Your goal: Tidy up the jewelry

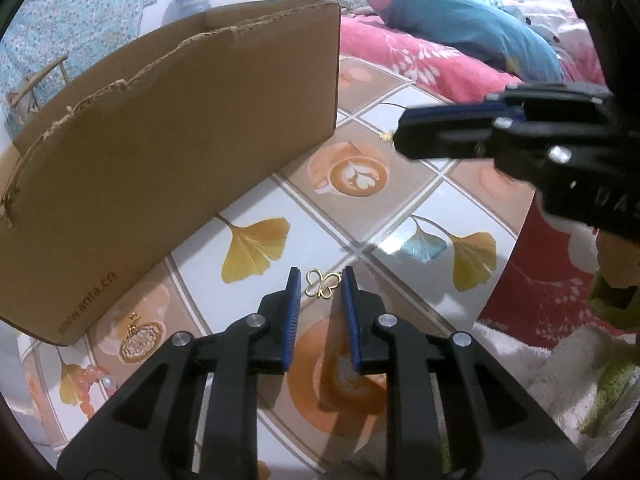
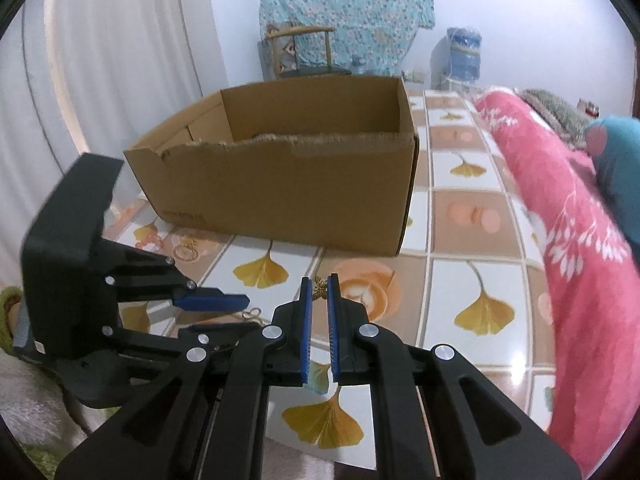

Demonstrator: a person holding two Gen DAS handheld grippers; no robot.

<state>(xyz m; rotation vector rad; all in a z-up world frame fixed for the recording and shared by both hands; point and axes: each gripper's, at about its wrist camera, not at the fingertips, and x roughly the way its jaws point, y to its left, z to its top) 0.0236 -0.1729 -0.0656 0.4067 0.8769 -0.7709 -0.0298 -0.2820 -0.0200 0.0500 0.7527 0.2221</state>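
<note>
The left claw point(image 1: 320, 276) is a little open around a gold butterfly charm point(image 1: 322, 283) on the table point(image 1: 360, 208), low in the frame. The right claw point(image 2: 319, 280) pinches a small gold charm point(image 2: 319, 289) near the box point(image 2: 280, 200).

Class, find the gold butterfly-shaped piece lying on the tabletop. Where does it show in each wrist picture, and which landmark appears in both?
Left wrist view: the gold butterfly-shaped piece lies low centre on the table, between the left gripper's fingertips.
Right wrist view: only a small gold loop shows, left of centre, under the left gripper's blue fingertip; probably the same piece.
Shared landmark: the cardboard box.
</note>
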